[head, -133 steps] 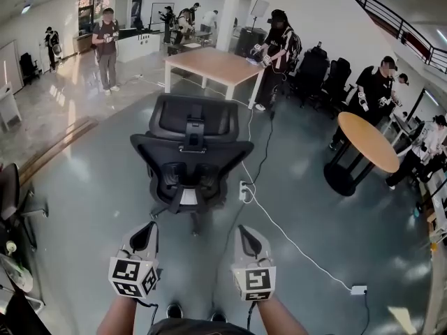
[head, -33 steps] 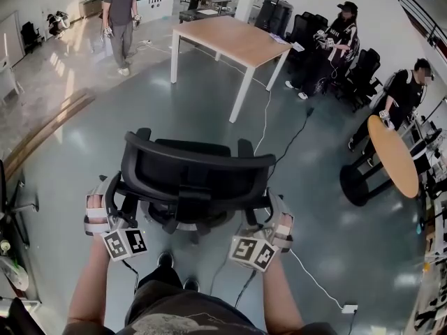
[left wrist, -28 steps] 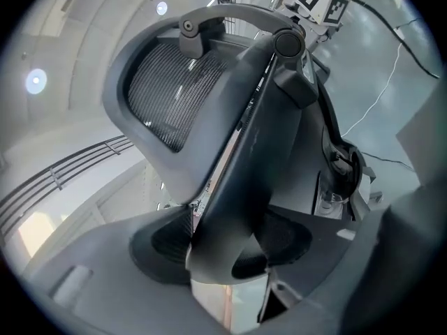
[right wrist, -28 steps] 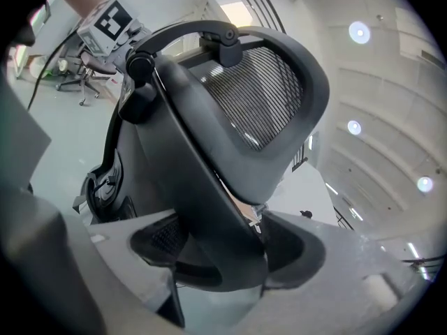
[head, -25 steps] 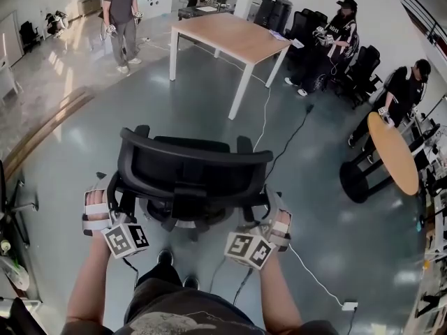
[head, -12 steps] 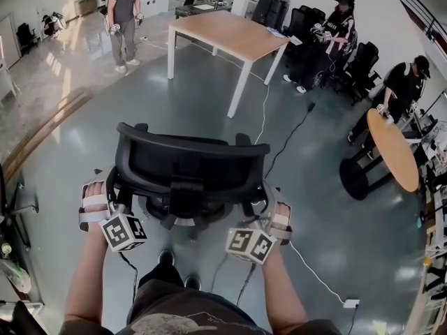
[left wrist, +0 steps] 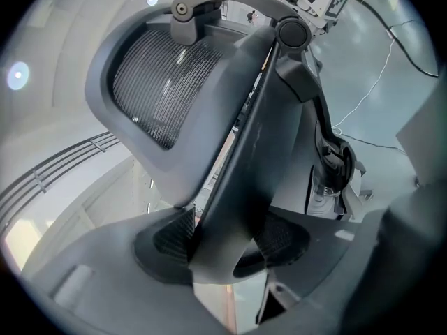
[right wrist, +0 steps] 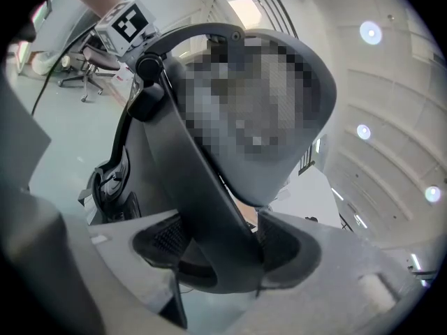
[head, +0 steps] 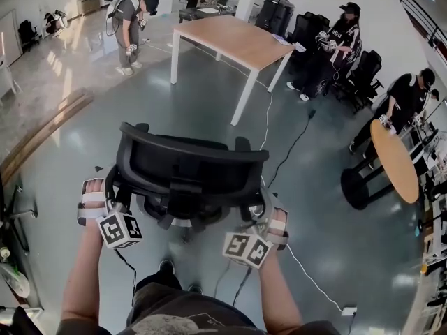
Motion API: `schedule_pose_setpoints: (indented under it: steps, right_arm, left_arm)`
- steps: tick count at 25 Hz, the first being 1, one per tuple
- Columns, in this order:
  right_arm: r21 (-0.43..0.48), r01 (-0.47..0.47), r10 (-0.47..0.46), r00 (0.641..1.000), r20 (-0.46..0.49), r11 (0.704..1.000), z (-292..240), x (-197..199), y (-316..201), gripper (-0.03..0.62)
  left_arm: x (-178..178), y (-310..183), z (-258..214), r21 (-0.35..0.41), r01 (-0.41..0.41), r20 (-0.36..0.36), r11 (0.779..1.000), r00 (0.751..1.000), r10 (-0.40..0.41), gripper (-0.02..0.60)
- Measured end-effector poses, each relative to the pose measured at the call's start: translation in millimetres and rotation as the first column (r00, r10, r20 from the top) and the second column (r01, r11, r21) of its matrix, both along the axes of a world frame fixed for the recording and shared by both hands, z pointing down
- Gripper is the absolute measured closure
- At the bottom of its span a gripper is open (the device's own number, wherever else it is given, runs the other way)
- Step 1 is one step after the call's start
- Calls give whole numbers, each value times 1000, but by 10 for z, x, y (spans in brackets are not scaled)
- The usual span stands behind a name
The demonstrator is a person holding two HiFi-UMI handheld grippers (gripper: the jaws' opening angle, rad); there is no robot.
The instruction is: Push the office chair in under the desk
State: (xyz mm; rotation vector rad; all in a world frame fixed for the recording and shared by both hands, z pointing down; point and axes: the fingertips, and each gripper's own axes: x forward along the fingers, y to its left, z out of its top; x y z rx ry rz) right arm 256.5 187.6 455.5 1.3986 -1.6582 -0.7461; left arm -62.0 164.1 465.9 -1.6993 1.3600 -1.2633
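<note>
Black mesh-back office chair (head: 188,169), upright, seat facing desk (head: 234,39), well apart, desk wood-top w/ white legs.

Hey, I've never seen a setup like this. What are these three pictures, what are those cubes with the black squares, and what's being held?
There is no robot here. A person holds the left hand-held gripper and the right hand-held gripper. The marker cubes are part of them. The wide picture comes from a camera on the person's head, looking steeply down. The other two come from cameras riding on the grippers. Each gripper clamps a side strut of the black office chair, at its back. The right one's jaws have just been closing on it. Ahead on the grey floor stands a wooden desk, and a white cable trails nearby.
</note>
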Motion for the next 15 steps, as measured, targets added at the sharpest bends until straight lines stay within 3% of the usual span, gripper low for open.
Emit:
schedule_pose_setpoints:
  steps: [9,15]
  right_arm:
    - [-1,-32,32,999,-4,1000,120,-19,-208,316]
    - [-34,-67,67,998,-7,997,-6,-104,-608,316]
  left_arm:
    - [-4,-241,108,25,-28,-21,999,999,29,310]
    - [-81,-750,1,13,-52,-14,999,999,52,310]
